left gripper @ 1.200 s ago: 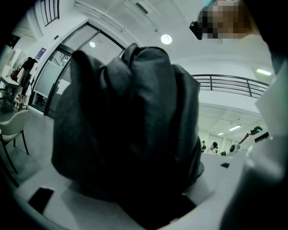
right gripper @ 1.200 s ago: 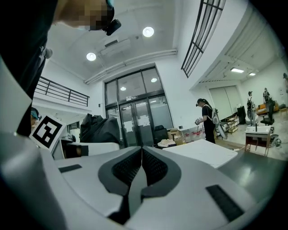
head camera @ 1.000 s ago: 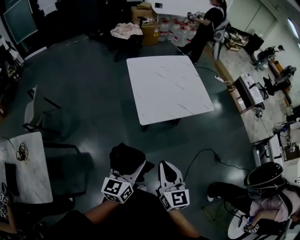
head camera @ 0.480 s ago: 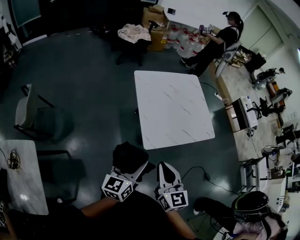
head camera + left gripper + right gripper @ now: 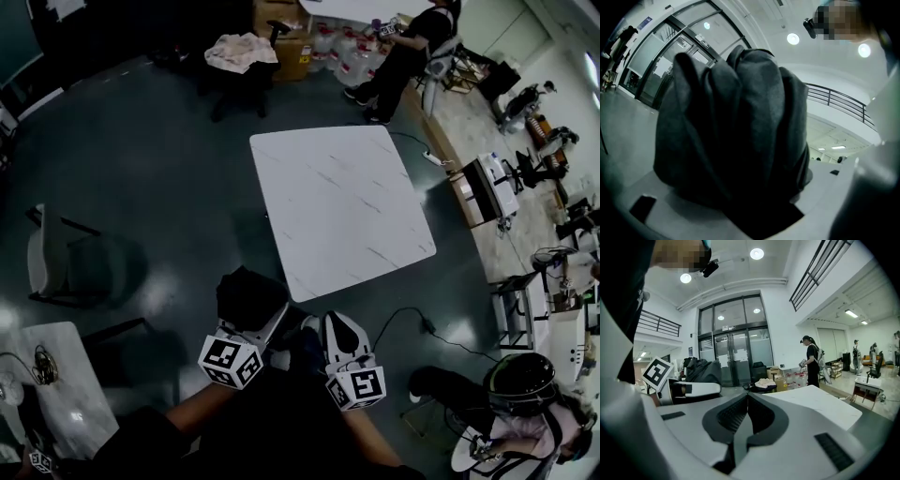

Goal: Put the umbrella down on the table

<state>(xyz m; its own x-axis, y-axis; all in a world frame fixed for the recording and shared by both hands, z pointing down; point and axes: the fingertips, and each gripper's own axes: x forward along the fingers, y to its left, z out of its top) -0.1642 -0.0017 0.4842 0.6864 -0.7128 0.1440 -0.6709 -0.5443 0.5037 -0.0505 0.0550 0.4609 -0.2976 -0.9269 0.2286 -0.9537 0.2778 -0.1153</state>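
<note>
Black folded fabric fills our left tool: its jaws stand wide, clamped around the bundled umbrella. Just to the right, our right tool is pressed together on nothing. We judge this the carrying step. Next we need to reach over the white bench, which lies farther ahead, and lower the umbrella. Our forearms extend forward side by side, tools nearly level.

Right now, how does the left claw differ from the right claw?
The left claw stands wide, clamped on the dark folded umbrella; the right claw is shut and empty. The left claw's view is filled by fabric; the right claw's looks out over the white table. Both point toward that table.
</note>
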